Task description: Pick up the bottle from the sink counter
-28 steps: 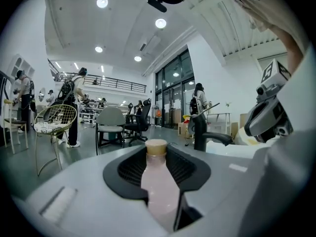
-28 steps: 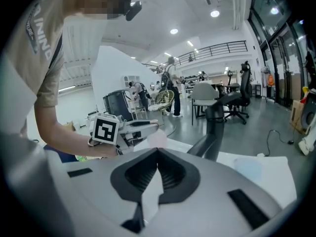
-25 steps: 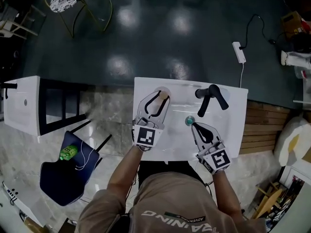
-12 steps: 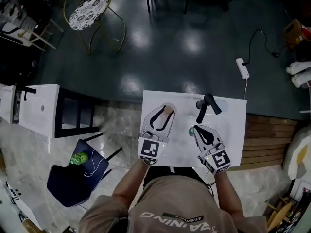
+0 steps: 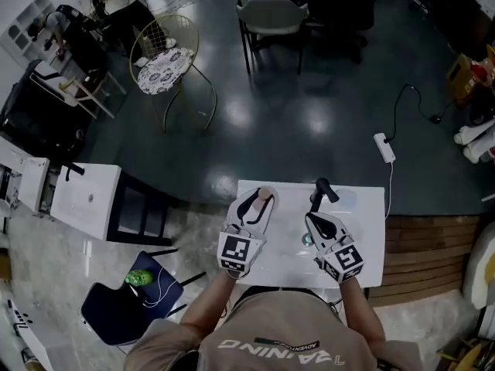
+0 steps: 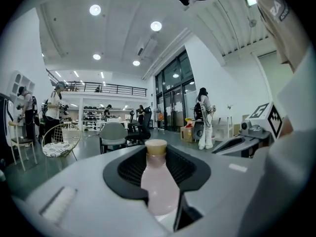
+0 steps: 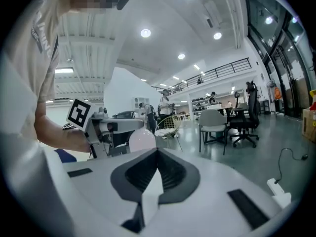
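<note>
While the left gripper (image 5: pixel 257 198) clamps the pale pink bottle (image 6: pixel 159 181) near the counter's (image 5: pixel 363 230) far edge, the right gripper (image 5: pixel 312 219) is closed, empty.

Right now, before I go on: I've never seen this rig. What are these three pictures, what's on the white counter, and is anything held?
There is no robot here: a person holds a two-jaw gripper in each hand. The head view looks down from the person's head. The other two views ride on the grippers and look along their jaws. Below is a white sink counter with a black faucet. The left gripper is closed on a pale pink bottle with a tan cap. The right gripper is shut and empty.
</note>
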The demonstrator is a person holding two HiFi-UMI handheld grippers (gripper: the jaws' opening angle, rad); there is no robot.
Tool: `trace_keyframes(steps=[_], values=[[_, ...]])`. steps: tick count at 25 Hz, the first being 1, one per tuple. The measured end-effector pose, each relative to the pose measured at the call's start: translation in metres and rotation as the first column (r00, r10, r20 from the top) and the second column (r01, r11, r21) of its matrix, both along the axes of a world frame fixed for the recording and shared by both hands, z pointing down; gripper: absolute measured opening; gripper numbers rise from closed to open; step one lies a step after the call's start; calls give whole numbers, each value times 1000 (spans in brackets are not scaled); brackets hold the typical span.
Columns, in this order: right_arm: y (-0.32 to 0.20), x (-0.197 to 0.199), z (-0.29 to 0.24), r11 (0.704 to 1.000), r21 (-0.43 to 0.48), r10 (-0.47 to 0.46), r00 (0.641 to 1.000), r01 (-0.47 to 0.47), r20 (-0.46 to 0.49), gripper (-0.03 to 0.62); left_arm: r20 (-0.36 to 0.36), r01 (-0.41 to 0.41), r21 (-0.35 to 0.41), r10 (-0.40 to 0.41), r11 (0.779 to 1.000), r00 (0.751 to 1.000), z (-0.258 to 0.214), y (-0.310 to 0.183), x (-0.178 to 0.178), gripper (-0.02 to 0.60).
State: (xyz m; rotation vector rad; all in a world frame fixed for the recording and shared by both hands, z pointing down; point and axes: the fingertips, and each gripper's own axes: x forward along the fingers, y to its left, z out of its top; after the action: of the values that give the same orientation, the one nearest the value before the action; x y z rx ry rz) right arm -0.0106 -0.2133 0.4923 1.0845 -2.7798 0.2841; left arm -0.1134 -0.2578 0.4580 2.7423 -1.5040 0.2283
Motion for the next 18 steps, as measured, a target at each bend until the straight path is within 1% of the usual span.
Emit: trace_keyframes(steps=[4,8,12,18], values=[[-9,3,-18,999,43,-4,1000,3,26,8,2,8,15,-8,1000,1000,-18,-5,-3,129],[-17,8,-37,995,96,2,1000,-4,28,8,-27,23,26,-22,999,999,-38,-9,-4,129],[-23,14,-60,989,146,18,999,-24,45,8,-17,6,55,-5,998,1000,-59,-9,-1,129],[-30,20,-88,985,172,12,997,-25,78,8,-45,0,65,3,998,999,-80,-6,-1,129]])
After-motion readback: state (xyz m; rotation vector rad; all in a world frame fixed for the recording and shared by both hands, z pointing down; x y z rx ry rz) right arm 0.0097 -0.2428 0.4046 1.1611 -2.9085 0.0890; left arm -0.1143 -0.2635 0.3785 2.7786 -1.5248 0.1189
